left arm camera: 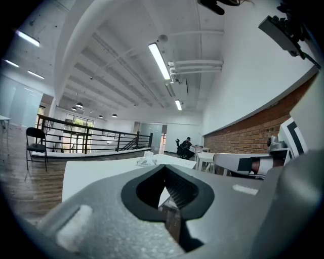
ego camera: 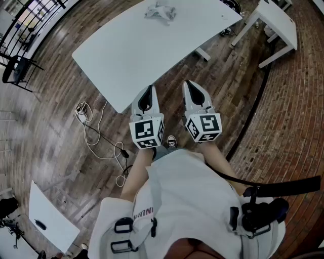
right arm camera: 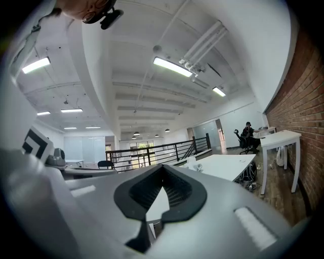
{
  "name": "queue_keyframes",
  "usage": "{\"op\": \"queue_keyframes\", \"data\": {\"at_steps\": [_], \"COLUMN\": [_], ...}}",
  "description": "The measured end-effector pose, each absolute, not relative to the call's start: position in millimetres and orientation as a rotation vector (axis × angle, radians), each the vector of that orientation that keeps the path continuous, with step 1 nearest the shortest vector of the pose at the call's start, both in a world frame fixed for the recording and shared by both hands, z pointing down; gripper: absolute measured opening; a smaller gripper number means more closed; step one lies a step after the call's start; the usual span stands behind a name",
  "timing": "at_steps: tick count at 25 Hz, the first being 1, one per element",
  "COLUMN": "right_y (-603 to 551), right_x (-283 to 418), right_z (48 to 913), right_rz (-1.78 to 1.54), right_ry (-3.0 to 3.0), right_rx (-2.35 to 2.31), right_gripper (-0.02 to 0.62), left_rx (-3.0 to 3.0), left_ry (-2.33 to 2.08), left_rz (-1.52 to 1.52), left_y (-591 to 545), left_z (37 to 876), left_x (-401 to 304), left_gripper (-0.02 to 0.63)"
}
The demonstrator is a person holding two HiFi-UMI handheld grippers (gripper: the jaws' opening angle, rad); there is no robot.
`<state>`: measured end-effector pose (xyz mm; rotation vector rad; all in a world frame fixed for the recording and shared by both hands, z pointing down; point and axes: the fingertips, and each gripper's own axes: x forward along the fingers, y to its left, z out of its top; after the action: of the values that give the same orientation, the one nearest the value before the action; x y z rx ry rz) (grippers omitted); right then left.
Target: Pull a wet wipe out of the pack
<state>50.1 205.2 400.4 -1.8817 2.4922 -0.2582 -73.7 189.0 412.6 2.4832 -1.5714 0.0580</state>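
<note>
Both shut and empty: left tool (ego camera: pixel 146 97), right tool (ego camera: pixel 195 92), just short of the bench (ego camera: pixel 121 55). At the bench's far edge, the wipe pack (ego camera: pixel 160 11).

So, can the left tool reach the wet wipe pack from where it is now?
Probably not yet: the left tool hovers by the near corner of the table, and the wet wipe pack lies at its far end. Nothing blocks the way.

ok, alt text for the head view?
Looking steeply down, a person holds the left hand-held gripper and right hand-held gripper side by side, both shut and empty, aimed at a white table on a wooden floor. A wipe pack lies at the table's far end, well beyond both.
</note>
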Motion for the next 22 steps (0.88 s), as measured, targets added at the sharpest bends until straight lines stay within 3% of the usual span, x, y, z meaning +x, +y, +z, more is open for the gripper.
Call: {"op": "queue_keyframes", "data": {"at_steps": [10, 22], "right_y": [185, 72], "right_x": [62, 44], "right_z": [410, 409], "right_rz": [-0.288, -0.231], "right_ry": [2.478, 2.445], "right_rx": [-1.873, -1.971], "right_gripper": [0.005, 0.005], "left_rx": [2.490, 2.569], "left_ry": [-1.579, -1.433], "left_rz": [0.053, 0.032], "left_y": [176, 56], "left_z": [415, 419], "left_x": [-60, -64], "left_gripper": [0.003, 0.003]}}
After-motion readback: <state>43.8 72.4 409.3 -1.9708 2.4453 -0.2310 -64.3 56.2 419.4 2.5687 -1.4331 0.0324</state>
